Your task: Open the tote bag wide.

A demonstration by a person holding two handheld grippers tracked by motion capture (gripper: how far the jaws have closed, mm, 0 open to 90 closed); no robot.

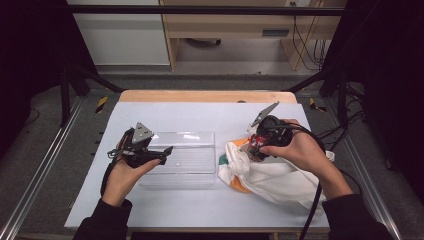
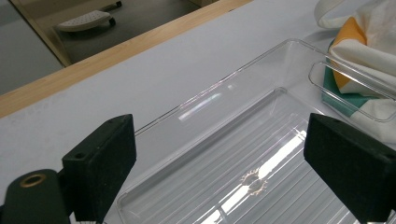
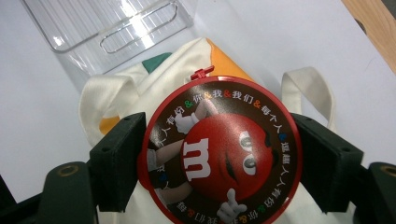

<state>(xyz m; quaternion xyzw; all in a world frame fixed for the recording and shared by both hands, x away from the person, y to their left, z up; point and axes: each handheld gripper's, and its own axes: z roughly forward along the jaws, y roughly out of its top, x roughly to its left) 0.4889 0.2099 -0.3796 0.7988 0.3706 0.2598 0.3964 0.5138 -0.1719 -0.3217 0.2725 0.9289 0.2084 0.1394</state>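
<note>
the tin (image 3: 219, 151), a round red m&m's one, sat lid up between my right gripper's (image 3: 219, 158) jaws, just over the cloth bag (image 3: 140, 93) at the table's (image 1: 200, 112) right side. my right hand (image 1: 300, 150) reached in from the right, knuckles up, gripper pointing left and down toward the bag. its jaws stood wide yet pressed on the tin's rim from both sides, so it held the tin. my left hand (image 1: 122, 172) hovered at the clear tray's (image 2: 224, 116) left end, left gripper (image 1: 150, 150) pointing right over it, jaws wide apart and holding nothing.
</note>
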